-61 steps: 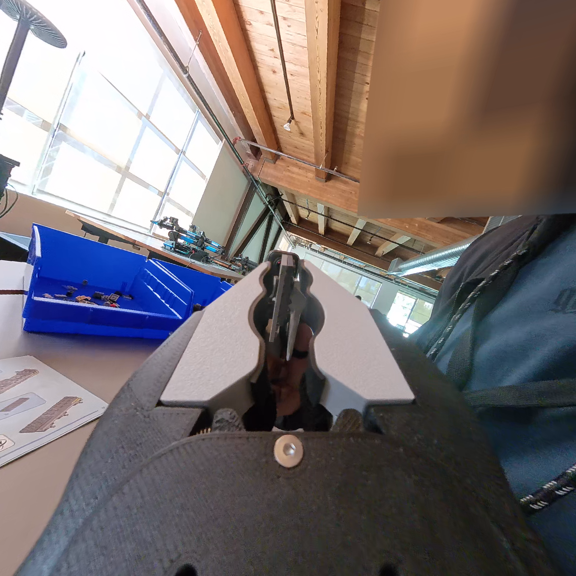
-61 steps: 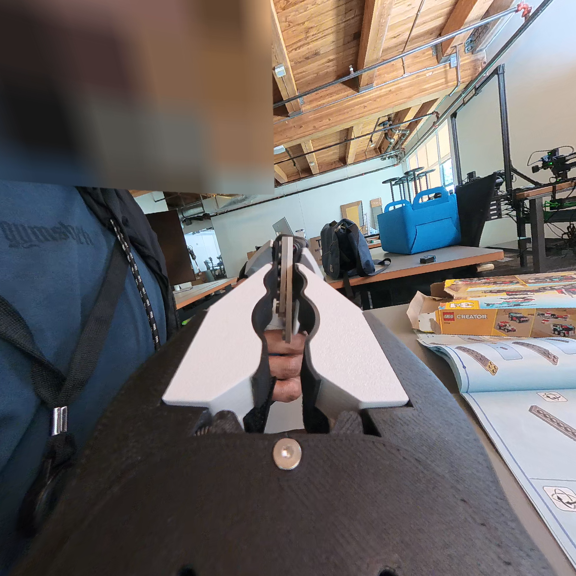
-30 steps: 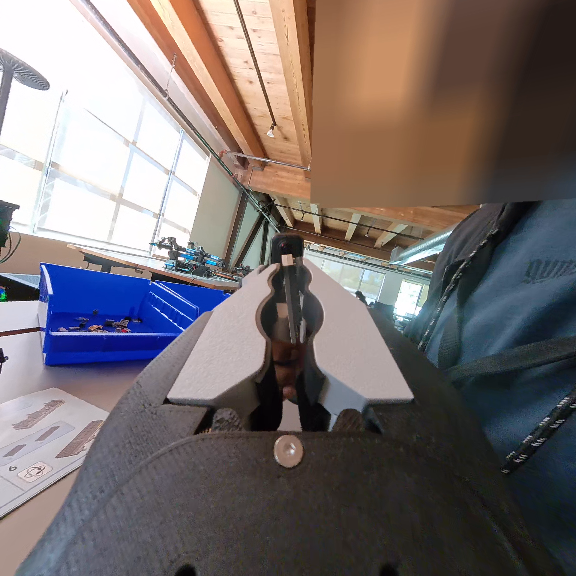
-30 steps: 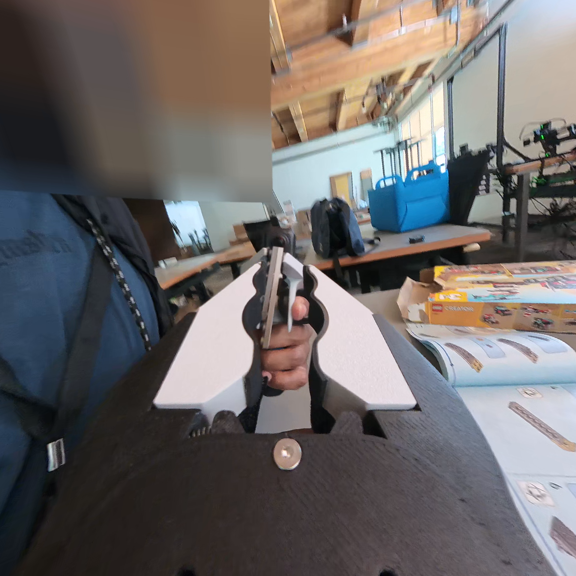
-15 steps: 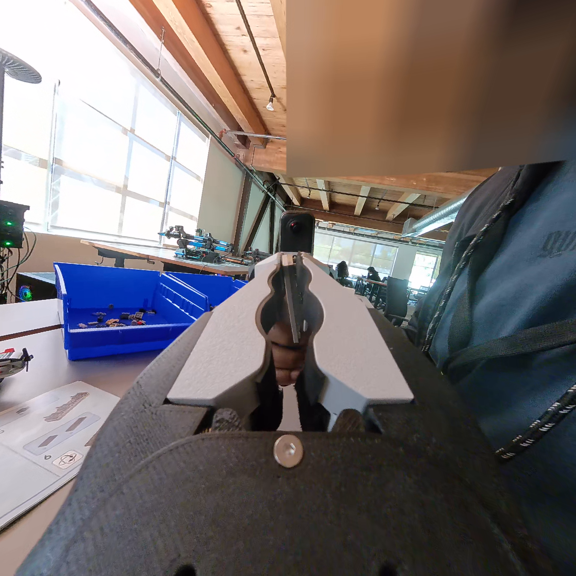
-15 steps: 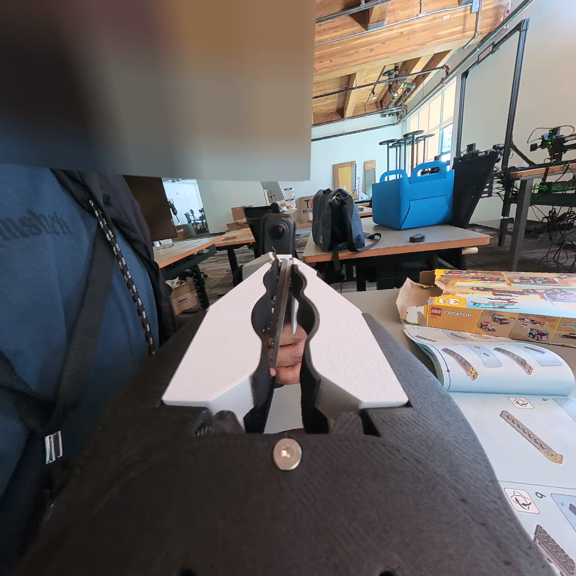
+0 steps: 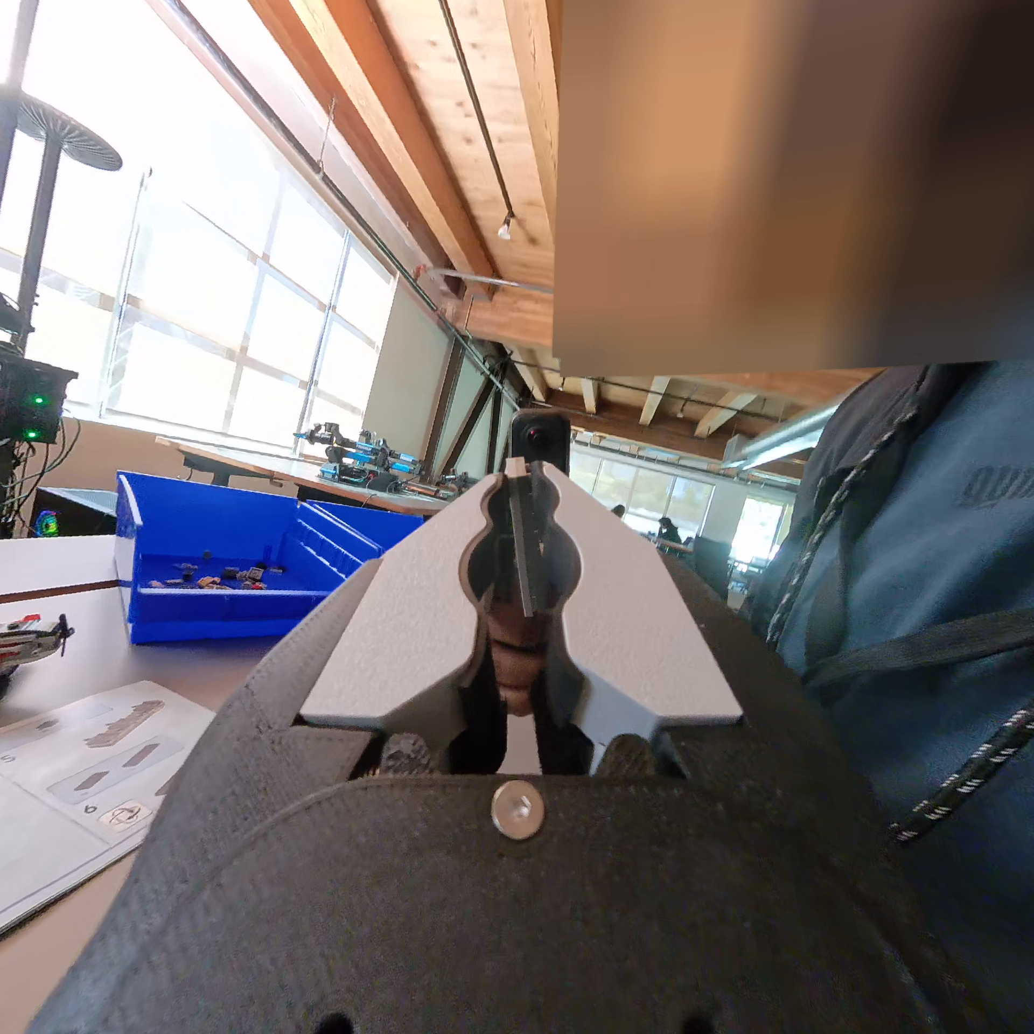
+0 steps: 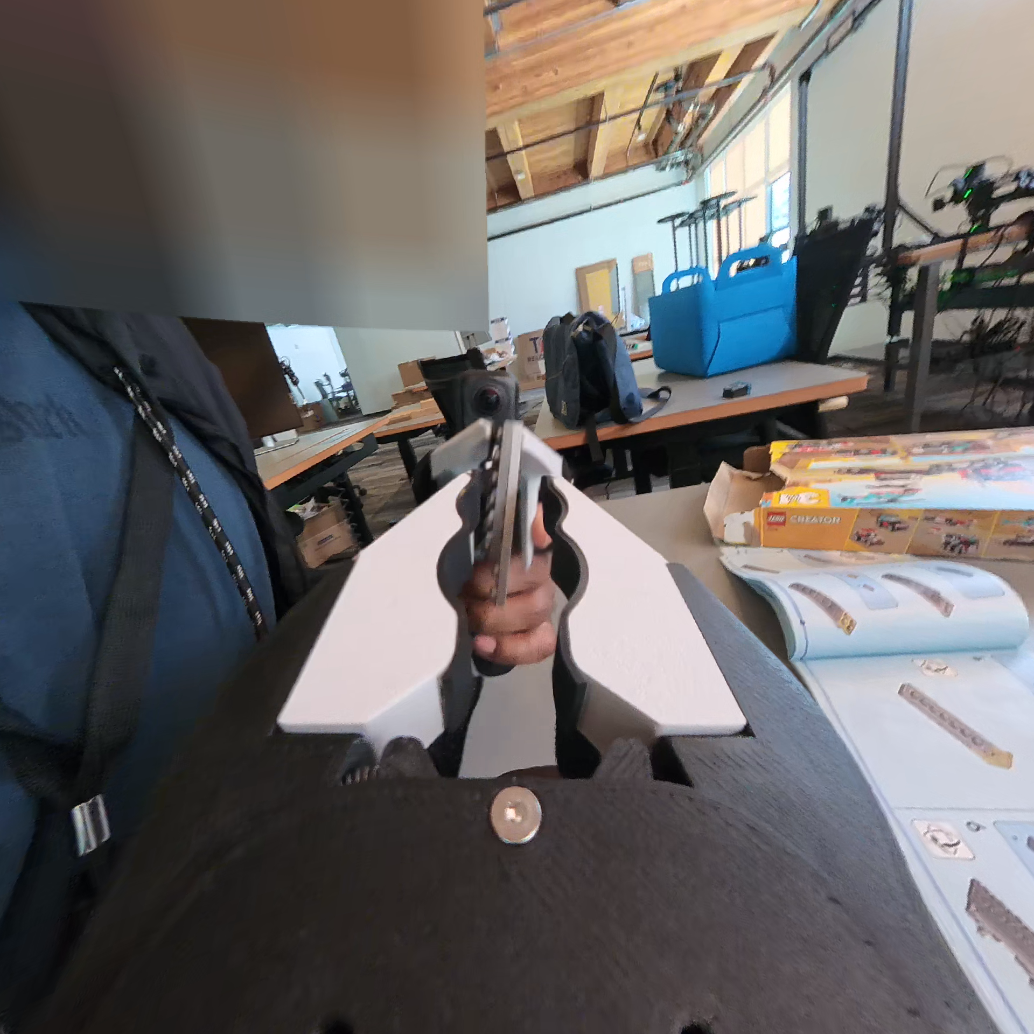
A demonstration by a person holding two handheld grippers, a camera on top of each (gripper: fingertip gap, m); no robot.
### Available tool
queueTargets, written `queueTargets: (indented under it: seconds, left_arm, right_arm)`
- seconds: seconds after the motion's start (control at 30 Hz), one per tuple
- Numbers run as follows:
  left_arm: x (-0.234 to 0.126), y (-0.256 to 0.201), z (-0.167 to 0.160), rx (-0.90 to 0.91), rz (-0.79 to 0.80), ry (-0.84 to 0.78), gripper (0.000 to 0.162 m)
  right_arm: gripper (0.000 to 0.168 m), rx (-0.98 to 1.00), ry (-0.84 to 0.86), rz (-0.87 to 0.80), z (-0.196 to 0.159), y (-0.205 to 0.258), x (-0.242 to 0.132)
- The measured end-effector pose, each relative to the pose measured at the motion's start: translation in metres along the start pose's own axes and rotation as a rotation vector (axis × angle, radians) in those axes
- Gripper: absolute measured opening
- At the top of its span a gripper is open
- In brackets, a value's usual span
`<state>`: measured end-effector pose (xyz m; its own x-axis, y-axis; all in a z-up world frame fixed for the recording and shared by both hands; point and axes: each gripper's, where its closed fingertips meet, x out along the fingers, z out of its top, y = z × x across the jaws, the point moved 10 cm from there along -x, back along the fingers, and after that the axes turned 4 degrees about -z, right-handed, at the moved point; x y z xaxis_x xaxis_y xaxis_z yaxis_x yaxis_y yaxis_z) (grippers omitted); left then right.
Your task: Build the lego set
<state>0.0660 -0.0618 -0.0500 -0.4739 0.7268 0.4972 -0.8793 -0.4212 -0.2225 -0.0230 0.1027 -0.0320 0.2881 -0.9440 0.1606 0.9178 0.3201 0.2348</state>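
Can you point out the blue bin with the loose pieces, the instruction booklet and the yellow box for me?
blue bin (image 7: 212, 612): left wrist view, on its front wall.
instruction booklet (image 8: 906, 615): right wrist view, on the curled open page.
yellow box (image 8: 873, 529): right wrist view, on its long front side.

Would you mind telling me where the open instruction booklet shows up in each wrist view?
Left wrist view: instruction booklet lies at lower left on the table, in front of the blue bin.
Right wrist view: it lies along the right edge, below the yellow set box.
Shared landmark: the person's blue sweatshirt.
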Motion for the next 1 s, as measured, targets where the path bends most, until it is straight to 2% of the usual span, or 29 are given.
queueTargets:
  seconds: [0.1, 0.2, 0.77, 1.0]
  left_arm:
    - [-0.0032, 0.0023, 0.0017, -0.023, 0.000, -0.027, 0.007]
    - [-0.0022, 0.0019, 0.0008, -0.033, -0.008, -0.030, 0.007]
    - [-0.0026, 0.0017, 0.0010, -0.051, -0.034, -0.041, 0.008]
    - [-0.0025, 0.0063, -0.0012, -0.119, 0.000, -0.073, 0.011]
  right_arm:
    - [0.019, 0.013, 0.009, 0.019, -0.0022, 0.0014, 0.0009]
    - [0.010, 0.002, 0.035, 0.011, -0.0029, 0.0022, 0.0036]
    - [0.009, -0.093, 0.077, -0.042, 0.0018, 0.0092, 0.0034]
    - [0.009, -0.018, 0.033, -0.067, -0.0015, 0.0032, 0.0031]
